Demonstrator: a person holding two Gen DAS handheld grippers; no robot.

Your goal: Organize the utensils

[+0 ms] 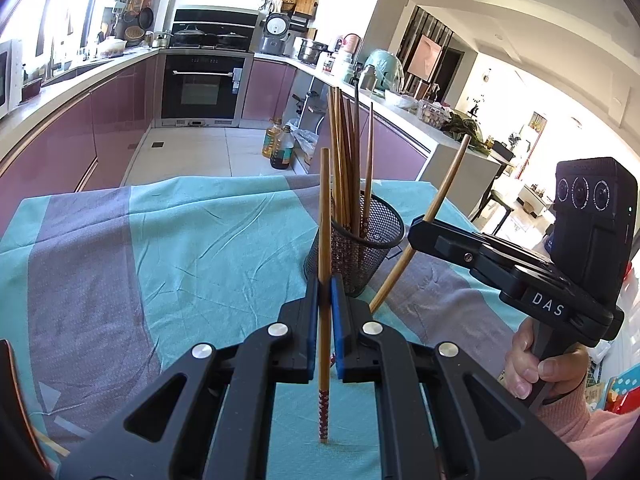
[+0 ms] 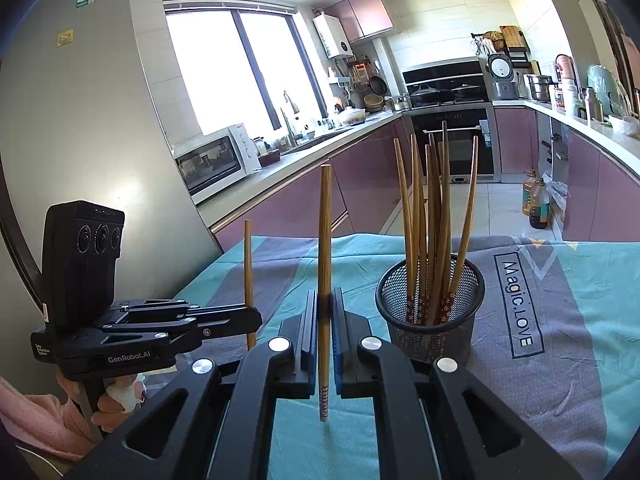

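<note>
my left gripper (image 1: pixel 325 292) jaws clamp one chopstick (image 1: pixel 325 216) upright, patterned end down | my right gripper (image 2: pixel 325 304) likewise, chopstick (image 2: pixel 325 240) vertical | both just beside mesh holder (image 2: pixel 432 312)

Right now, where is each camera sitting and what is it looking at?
Left wrist: rides on the left tongs, facing the oven; shows its chopstick, the right tongs and hand.
Right wrist: rides on the right tongs, facing the window; shows the left tongs.
Both share the mesh cup and cloth.
</note>
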